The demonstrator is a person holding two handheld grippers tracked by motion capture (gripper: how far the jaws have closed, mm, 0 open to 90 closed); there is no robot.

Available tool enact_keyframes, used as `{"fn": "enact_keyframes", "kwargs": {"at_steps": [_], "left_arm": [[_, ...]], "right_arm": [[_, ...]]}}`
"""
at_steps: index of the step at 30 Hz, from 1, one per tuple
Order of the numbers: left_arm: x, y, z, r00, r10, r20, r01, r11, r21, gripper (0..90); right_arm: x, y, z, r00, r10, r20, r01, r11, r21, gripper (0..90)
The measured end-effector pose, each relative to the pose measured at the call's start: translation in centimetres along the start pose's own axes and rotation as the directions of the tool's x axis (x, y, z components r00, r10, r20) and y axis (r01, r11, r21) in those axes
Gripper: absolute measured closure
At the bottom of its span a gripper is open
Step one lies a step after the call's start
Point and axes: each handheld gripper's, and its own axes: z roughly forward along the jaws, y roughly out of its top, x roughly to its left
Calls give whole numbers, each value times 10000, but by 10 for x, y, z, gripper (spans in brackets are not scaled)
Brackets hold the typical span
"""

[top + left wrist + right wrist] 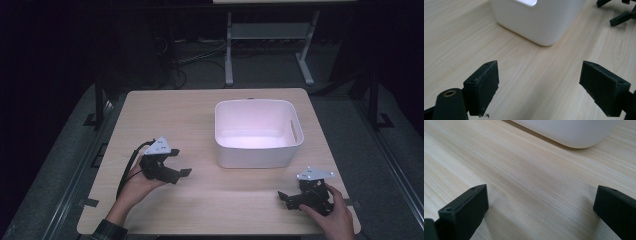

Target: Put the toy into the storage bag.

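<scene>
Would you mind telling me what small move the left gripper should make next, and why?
Probably ease the left gripper forward toward the white bin. Its jaws stand wide apart with nothing between them, it sits apart from the bin on bare table, and the bin's near corner lies straight ahead in the left gripper view. The right gripper, also open, waits near the bin's other side.

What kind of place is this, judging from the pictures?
Probably a lab or recording workspace: a plain wooden table bearing a white bin, cables on the dark floor, and a second table's metal legs behind.

White bin (257,145), pale wood-grain table (170,115), black tools, plaid sleeve (107,231).
</scene>
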Motion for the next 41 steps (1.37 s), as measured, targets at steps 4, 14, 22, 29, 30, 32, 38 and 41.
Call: {"fn": "enact_keyframes", "kwargs": {"at_steps": [4, 14, 22, 29, 30, 32, 38, 41], "left_arm": [[-2, -14, -4, 9994, -165, -307, 165, 9999, -18, 150], [-8, -48, -12, 9931, -584, -1020, 596, 9982, 92, 150], [-9, -79, -15, 9768, -1157, -1800, 1264, 9908, 491, 149], [-7, -97, -14, 9691, -1054, -2232, 1277, 9879, 878, 138], [-7, -97, -14, 9690, -1053, -2234, 1276, 9879, 880, 138], [-7, -98, -13, 9691, -1011, -2249, 1227, 9889, 841, 131], [-7, -98, -13, 9691, -1006, -2253, 1223, 9889, 843, 128], [-7, -98, -13, 9687, -1028, -2258, 1244, 9887, 835, 129]], "right_arm": [[0, 0, 0, 10000, -7, -2, 7, 10000, -4, 0], [0, 0, 0, 10000, 1, 0, -1, 10000, 1, 0], [0, 0, 0, 10000, 2, 0, -2, 10000, -1, 0], [0, 0, 0, 10000, 0, -1, 0, 10000, 0, 0], [0, 0, 0, 10000, 0, 1, 0, 10000, 1, 0], [0, 0, 0, 10000, 2, 1, -2, 10000, 1, 0], [0, 0, 0, 10000, 0, 2, 0, 10000, 0, 0], [0, 0, 0, 10000, 2, 2, -2, 10000, 0, 0]]}}
